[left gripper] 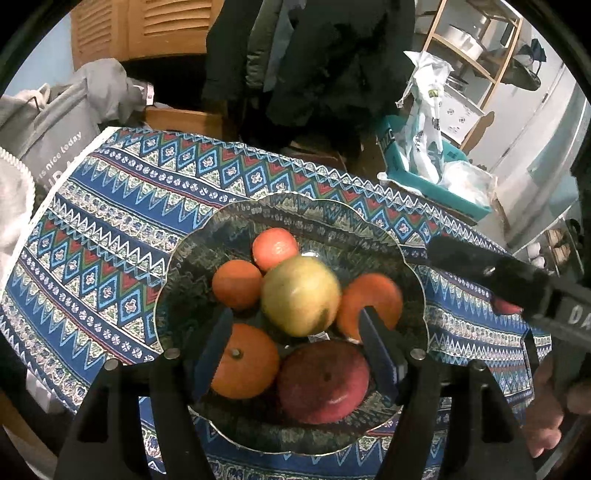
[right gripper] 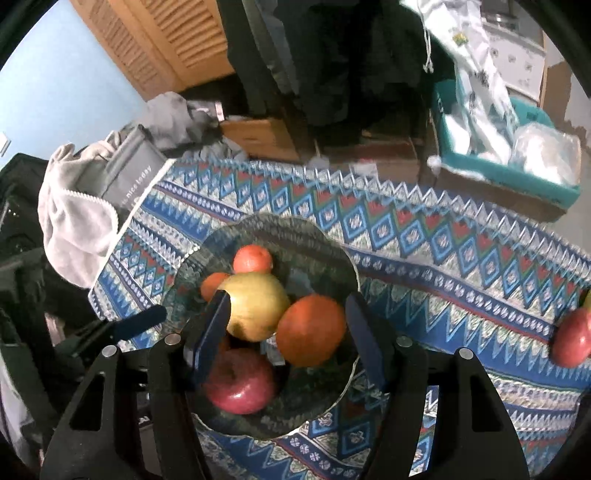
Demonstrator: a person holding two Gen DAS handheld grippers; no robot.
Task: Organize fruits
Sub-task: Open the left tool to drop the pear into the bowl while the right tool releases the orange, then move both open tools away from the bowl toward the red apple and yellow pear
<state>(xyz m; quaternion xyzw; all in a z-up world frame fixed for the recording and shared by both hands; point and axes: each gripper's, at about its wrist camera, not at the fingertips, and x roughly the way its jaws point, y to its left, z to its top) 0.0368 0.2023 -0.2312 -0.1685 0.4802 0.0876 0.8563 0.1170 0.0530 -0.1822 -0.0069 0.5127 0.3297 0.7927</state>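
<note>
Left hand-held gripper and right hand-held gripper, both spread wide and empty, above glass bowl of oranges and apples; yellow apple central.

The bowl is clear, glossy glass, and the woven pattern of the cloth beneath shows through it. The red apple has smooth, shiny skin; the oranges look matt and finely dimpled. Behind stand slatted wooden doors.
</note>
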